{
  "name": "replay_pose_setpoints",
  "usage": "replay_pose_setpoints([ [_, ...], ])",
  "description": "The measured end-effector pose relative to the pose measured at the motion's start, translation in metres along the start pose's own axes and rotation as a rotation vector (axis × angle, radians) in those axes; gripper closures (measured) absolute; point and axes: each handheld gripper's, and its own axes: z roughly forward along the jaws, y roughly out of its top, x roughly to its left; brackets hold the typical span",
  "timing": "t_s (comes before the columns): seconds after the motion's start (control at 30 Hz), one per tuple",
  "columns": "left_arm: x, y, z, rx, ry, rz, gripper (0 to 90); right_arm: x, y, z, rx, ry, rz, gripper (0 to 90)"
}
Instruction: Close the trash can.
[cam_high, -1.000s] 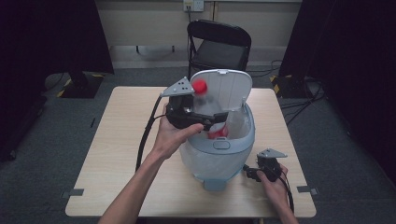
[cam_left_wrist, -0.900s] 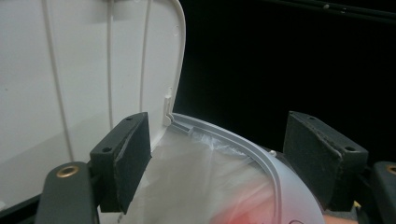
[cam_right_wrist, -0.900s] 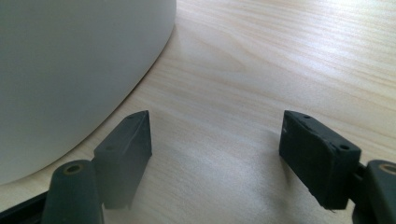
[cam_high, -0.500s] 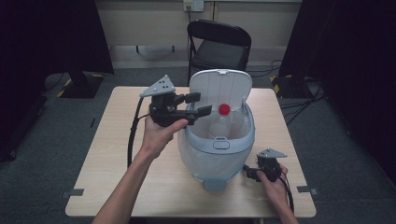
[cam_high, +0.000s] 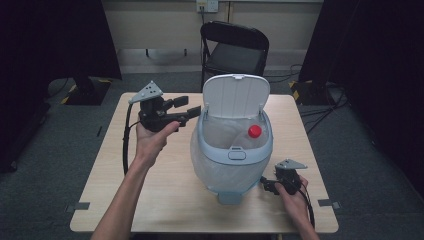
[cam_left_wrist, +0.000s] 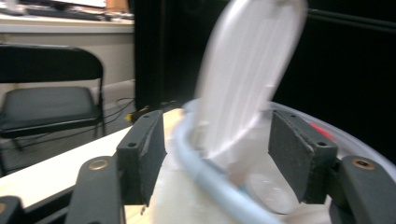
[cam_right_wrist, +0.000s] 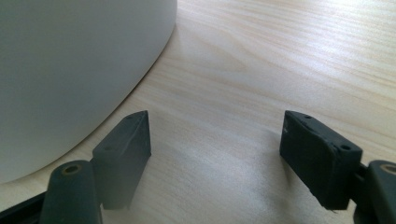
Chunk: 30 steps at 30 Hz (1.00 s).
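Wooden table (cam_high: 150, 195): bin (cam_high: 231, 150) between gaping, empty left tongs (cam_high: 192, 111) and right tongs (cam_high: 265, 186), also gaping.

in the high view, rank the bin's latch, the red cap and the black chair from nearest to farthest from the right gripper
1. latch, on the bin's front rim, nearest the right gripper
2. red cap, inside the bin, right side
3. black chair, beyond the table's far edge

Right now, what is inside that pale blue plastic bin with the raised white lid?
The pale blue plastic bin holds a clear plastic liner bag and an object with a round red cap near its right wall. The object's body and the bin's bottom are hidden from view.
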Motion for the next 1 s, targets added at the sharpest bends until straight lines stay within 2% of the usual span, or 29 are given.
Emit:
replay_pose_setpoints([
  [0.03, 0.004, 0.001, 0.002, 0.007, 0.012, 0.000, 30.6, 0.000, 0.000, 0.000, 0.000, 0.001, -0.001, 23.3],
  [0.07, 0.011, 0.003, 0.004, 0.016, 0.048, -0.005, 29.6, 0.000, 0.000, 0.001, -0.004, -0.001, -0.007, 23.0],
  [0.17, 0.023, 0.007, 0.010, 0.019, 0.066, -0.030, 29.5, 0.000, 0.000, 0.001, -0.001, -0.001, -0.004, 22.8],
  [0.2, 0.027, 0.011, 0.016, 0.021, 0.085, -0.036, 28.5, 0.000, 0.000, 0.001, -0.001, -0.002, -0.004, 22.9],
  [0.23, 0.027, 0.011, 0.016, 0.021, 0.085, -0.036, 28.5, 0.000, 0.000, 0.001, -0.001, -0.002, -0.004, 22.9],
  [0.33, 0.033, 0.023, 0.021, 0.001, 0.124, -0.025, 29.7, 0.000, 0.000, 0.001, -0.001, -0.001, -0.004, 22.9],
  [0.37, 0.035, 0.026, 0.022, -0.016, 0.120, -0.042, 29.7, 0.000, 0.000, 0.001, -0.001, -0.001, -0.004, 22.9],
  [0.4, 0.038, 0.031, 0.024, -0.045, 0.095, -0.081, 29.7, 0.000, 0.000, 0.001, -0.001, -0.001, -0.005, 22.9],
  [0.43, 0.039, 0.034, 0.025, -0.042, 0.083, -0.077, 29.7, 0.000, 0.000, 0.001, -0.001, -0.002, -0.005, 22.9],
  [0.5, 0.038, 0.042, 0.030, -0.053, 0.095, -0.065, 29.7, 0.000, 0.000, 0.001, -0.001, -0.001, -0.004, 22.9],
  [0.53, 0.038, 0.048, 0.036, -0.044, 0.077, -0.056, 29.8, 0.000, 0.000, 0.001, -0.001, -0.001, -0.005, 22.9],
  [0.6, 0.035, 0.052, 0.040, -0.036, 0.081, -0.040, 29.7, 0.000, 0.000, 0.001, -0.001, -0.001, -0.005, 22.8],
  [0.7, 0.032, 0.054, 0.047, -0.041, 0.009, -0.050, 29.6, 0.000, 0.000, 0.001, -0.001, 0.000, -0.006, 22.8],
  [0.73, 0.029, 0.053, 0.050, -0.037, -0.028, -0.052, 29.5, 0.000, 0.000, 0.001, -0.001, 0.000, -0.005, 22.8],
  [0.8, 0.022, 0.052, 0.054, -0.029, -0.064, -0.040, 31.7, 0.000, 0.000, 0.001, -0.001, 0.000, -0.006, 22.8],
  [1.0, 0.011, 0.048, 0.049, -0.007, -0.103, -0.004, 31.0, 0.000, 0.000, 0.001, -0.001, 0.000, -0.006, 22.8],
])
